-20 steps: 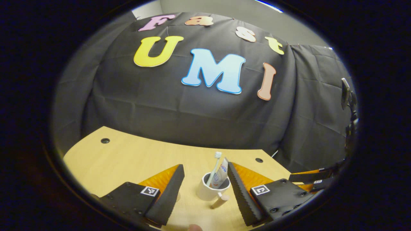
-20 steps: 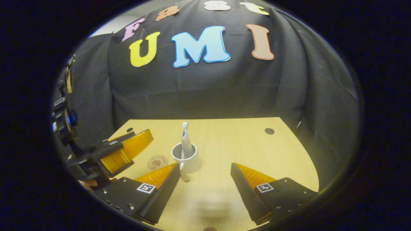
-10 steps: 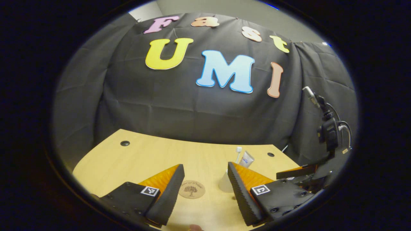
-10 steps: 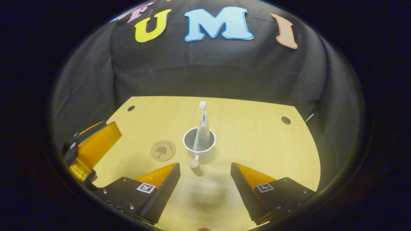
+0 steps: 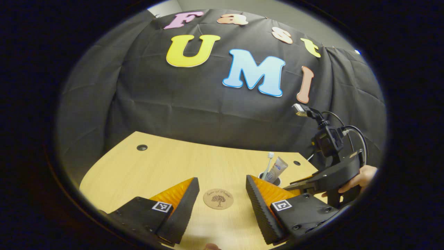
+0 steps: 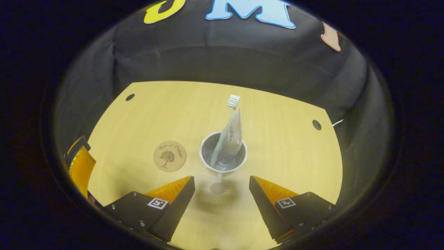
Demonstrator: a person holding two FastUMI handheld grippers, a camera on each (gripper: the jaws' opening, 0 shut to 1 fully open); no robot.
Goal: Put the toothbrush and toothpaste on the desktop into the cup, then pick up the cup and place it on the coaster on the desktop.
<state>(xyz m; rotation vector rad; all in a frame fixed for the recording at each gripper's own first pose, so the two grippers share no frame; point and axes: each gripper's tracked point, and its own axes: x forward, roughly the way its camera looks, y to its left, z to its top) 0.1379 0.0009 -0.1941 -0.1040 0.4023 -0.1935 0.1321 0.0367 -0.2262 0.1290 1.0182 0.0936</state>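
A white cup [image 6: 205,160] stands on the wooden desktop [image 6: 284,139] with a toothbrush [image 6: 229,114] and a toothpaste tube [image 6: 235,133] upright in it. In the right gripper view I look down into the cup. My right gripper [image 6: 222,178] is open above its near side, and the cup's handle [image 6: 218,187] lies between the fingers. A round cork coaster [image 6: 170,156] lies left of the cup. In the left gripper view the coaster [image 5: 218,198] lies between the fingers of my open left gripper [image 5: 222,182]. The cup [image 5: 276,181] is partly hidden behind one finger.
A hand [image 5: 360,175] holds the right gripper's body [image 5: 329,172] at the right of the left gripper view. Part of the left gripper [image 6: 78,163] shows at the left edge of the right gripper view. The desktop has cable holes [image 6: 316,124] [image 6: 130,97] near its back corners.
The left gripper has swung away from the cup, so the coaster now sits between its fingers. The right gripper has risen and tipped down over the cup. Both stay open.
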